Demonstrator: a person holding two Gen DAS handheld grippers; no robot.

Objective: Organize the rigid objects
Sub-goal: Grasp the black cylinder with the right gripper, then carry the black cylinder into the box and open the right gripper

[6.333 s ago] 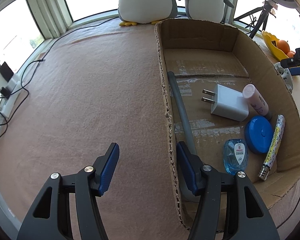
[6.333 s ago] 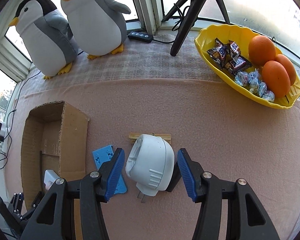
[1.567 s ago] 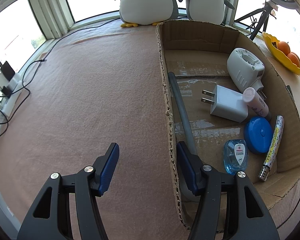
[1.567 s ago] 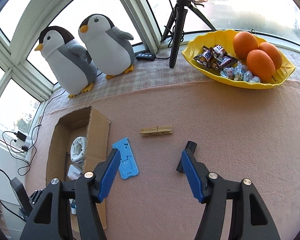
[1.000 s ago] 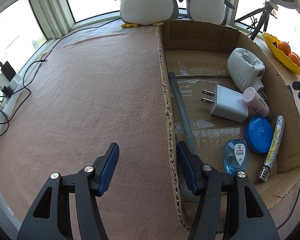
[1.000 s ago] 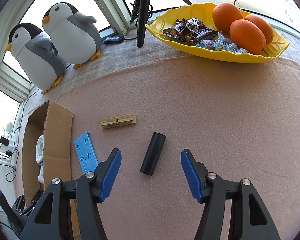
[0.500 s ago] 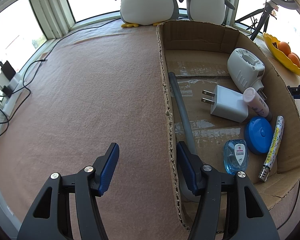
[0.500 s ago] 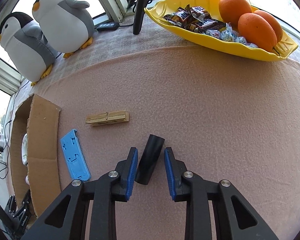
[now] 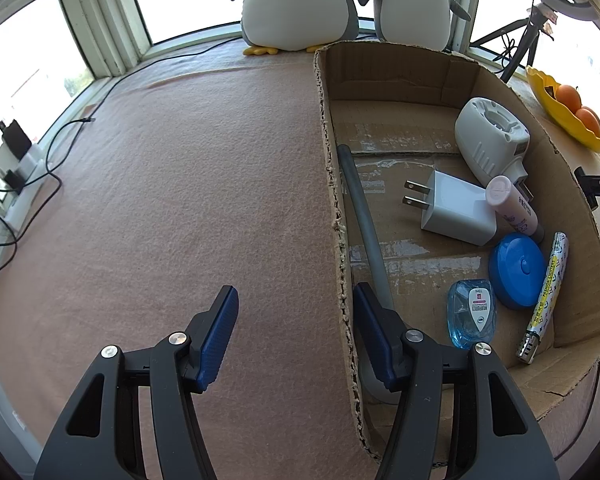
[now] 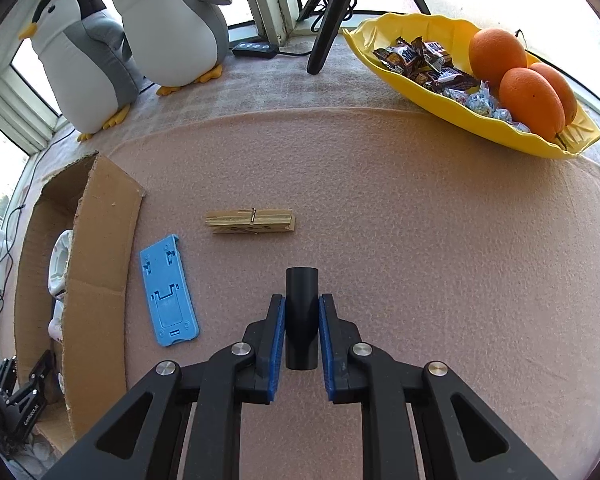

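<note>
In the right wrist view my right gripper (image 10: 301, 299) is closing on a short black cylinder (image 10: 302, 280); both blue pads press its sides just above the pink cloth. A wooden clothespin (image 10: 250, 222) and a flat blue plastic stand (image 10: 168, 292) lie to its left, beside the cardboard box (image 10: 100, 240). In the left wrist view my left gripper (image 9: 294, 292) stands open astride the box's left wall (image 9: 340, 240) without touching it. The box holds a white plug-in device (image 9: 490, 140), a white charger (image 9: 456, 208), a pink tube (image 9: 510, 206), a blue round lid (image 9: 516, 270) and other small items.
A yellow dish (image 10: 540, 148) with oranges and sweets sits at the back right. Two plush penguins (image 10: 172, 20) and a black tripod leg (image 10: 332, 12) stand along the window. Cables and chargers (image 9: 16, 148) lie at the far left edge.
The right jaws have gone from wide open around the black cylinder to pressing on it, and the gripper has rolled into line with it. The left gripper has kept still.
</note>
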